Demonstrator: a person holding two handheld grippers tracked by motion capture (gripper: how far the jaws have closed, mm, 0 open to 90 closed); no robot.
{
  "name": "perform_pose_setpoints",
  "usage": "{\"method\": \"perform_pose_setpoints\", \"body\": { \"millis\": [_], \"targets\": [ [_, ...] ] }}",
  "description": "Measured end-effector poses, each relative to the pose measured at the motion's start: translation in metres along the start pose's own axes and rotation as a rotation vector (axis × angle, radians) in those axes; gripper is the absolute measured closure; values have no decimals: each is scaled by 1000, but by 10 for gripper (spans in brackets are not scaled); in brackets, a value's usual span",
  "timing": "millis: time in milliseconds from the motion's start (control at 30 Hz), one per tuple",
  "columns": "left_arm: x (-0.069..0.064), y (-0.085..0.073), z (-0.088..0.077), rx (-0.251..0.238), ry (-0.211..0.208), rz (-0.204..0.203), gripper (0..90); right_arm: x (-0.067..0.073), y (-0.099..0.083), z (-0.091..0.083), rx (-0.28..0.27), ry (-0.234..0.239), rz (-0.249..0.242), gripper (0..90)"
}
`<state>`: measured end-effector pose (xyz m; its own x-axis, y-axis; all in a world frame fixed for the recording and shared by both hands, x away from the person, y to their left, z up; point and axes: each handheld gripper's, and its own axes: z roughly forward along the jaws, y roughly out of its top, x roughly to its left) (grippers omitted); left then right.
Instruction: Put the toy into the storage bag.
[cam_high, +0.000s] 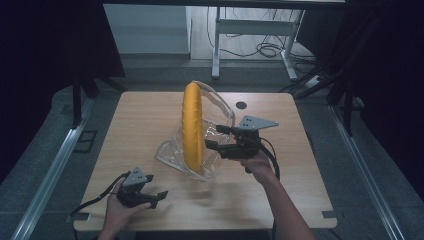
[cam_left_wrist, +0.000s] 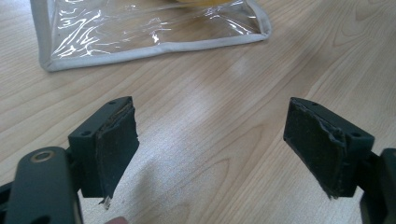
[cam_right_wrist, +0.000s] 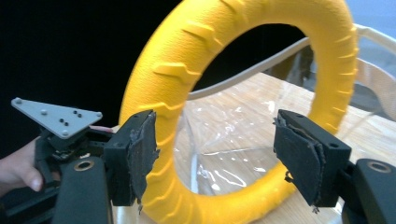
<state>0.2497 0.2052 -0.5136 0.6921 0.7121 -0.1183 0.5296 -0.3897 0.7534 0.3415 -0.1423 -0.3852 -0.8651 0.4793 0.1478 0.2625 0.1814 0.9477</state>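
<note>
Two grippers were mine: across the table, a yellow ring stood upright in its clear pouch. My right gripper gaped just beside the ring, touching nothing. My left gripper sat released over bare wood.

Bare wood lies open before the left gripper, up to the clear bag. The upright yellow ring in that bag blocks the table middle; right side stays passable.
</note>
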Motion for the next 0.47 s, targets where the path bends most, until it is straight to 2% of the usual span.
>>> {"method": "perform_pose_setpoints", "body": {
  "millis": [167,467],
  "targets": [
    [0,0,0,2,0,1,174,-2,-2,-3,3,-13,3,305],
    [0,0,0,-2,1,1,173,0,-2,0,8,-2,7,304]
  ]
}}
